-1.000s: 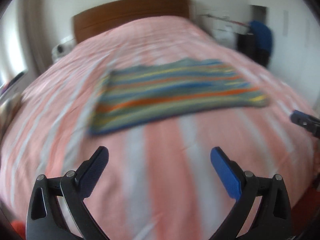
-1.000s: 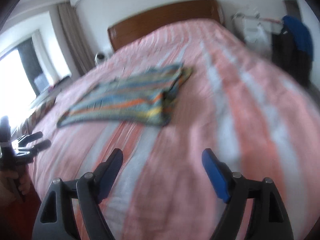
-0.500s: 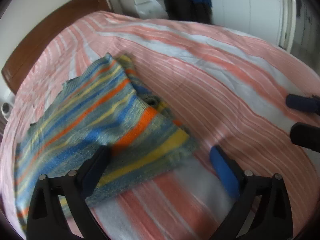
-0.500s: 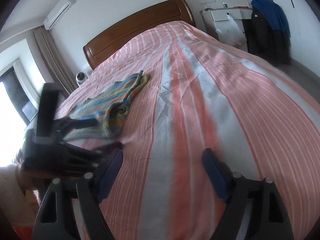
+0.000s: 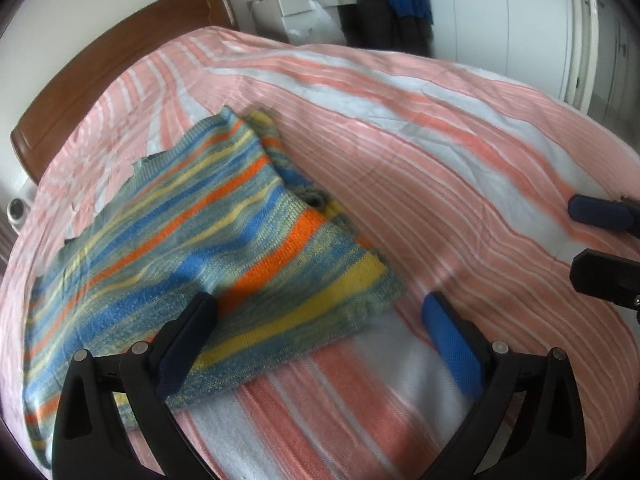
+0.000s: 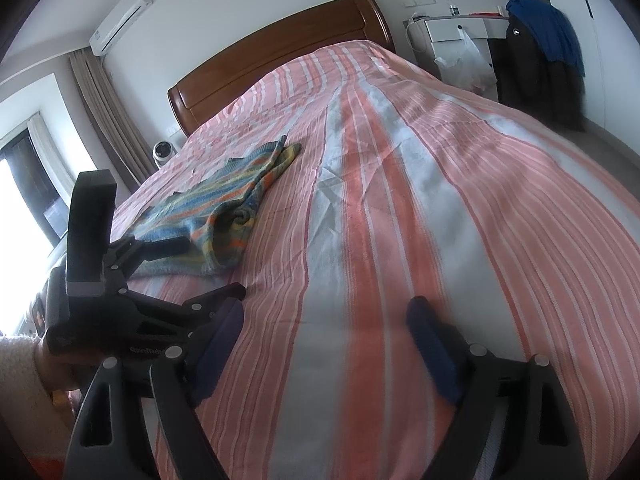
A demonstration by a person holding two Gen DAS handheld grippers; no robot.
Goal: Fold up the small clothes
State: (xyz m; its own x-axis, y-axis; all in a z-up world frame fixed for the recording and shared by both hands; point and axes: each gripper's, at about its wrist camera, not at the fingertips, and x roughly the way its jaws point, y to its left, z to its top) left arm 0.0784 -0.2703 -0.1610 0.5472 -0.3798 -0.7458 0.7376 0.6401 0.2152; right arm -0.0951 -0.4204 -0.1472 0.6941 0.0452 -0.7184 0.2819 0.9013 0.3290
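We are in a bedroom with a big bed (image 5: 440,152). Its cover is soft cotton with pink, orange and white stripes, and it has small wrinkles. A shiny brown wooden headboard (image 5: 120,64) stands at the far end.

In the left wrist view, a striped knitted sweater (image 5: 192,248) lies flat on the cover. Its wool looks bumpy, with blue, orange, yellow and grey-green bands. It is folded over, with a thick near corner. The left gripper (image 5: 320,312) hangs over that corner with its jaws wide apart. One black finger sits above the knit and the other, with a blue rubbery pad, sits above the bare cover. We see nothing pinched between them. At the right edge we see the tips of the right gripper (image 5: 600,240).

In the right wrist view, the right gripper (image 6: 324,320) is wide open too and holds nothing; only the striped cover lies under it. The sweater (image 6: 224,204) lies off to the left, with the left gripper (image 6: 172,268) at its near edge. A fuzzy white sleeve (image 6: 20,380) shows low on the left. A blue cloth (image 6: 548,36) hangs by the far wall.
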